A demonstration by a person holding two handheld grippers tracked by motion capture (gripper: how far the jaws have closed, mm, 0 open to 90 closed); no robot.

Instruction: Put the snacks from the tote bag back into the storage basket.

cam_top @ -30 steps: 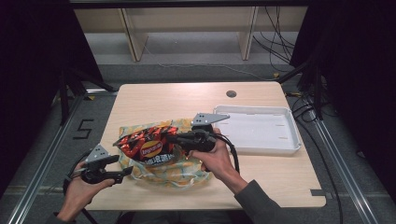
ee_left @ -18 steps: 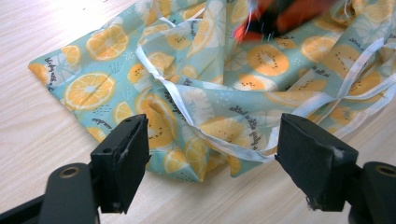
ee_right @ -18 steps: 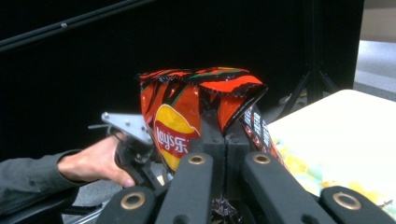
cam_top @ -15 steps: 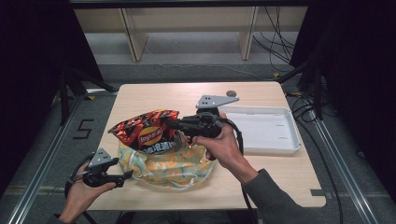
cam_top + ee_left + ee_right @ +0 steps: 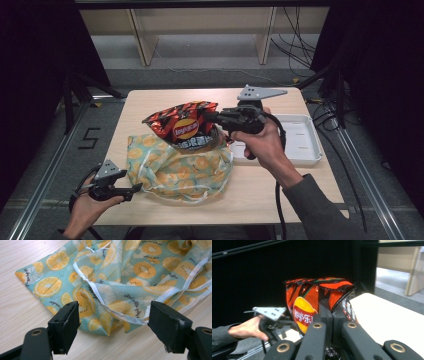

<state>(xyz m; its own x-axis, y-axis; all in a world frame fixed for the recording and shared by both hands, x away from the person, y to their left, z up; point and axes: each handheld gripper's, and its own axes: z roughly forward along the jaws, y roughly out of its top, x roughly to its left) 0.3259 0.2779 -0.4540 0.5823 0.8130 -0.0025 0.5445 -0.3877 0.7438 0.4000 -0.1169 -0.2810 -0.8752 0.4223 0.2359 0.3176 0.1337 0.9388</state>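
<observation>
Progress looks about halfway: your right tool (image 5: 212, 118) is clamped on the crinkled edge of the red foil chip bag (image 5: 184, 126), which hangs clear above the teal orange-print fabric bag (image 5: 180, 167) lying near the bench's front edge. Your left tool (image 5: 131, 190) rests at the front left corner, its jaws apart around the fabric bag's white-trimmed edge (image 5: 117, 315) without pinching it. Left to do, likely: carry the chips to the white plastic tray (image 5: 300, 142) by the right edge. Since a second ago, the chip bag has risen out of the fabric.
</observation>
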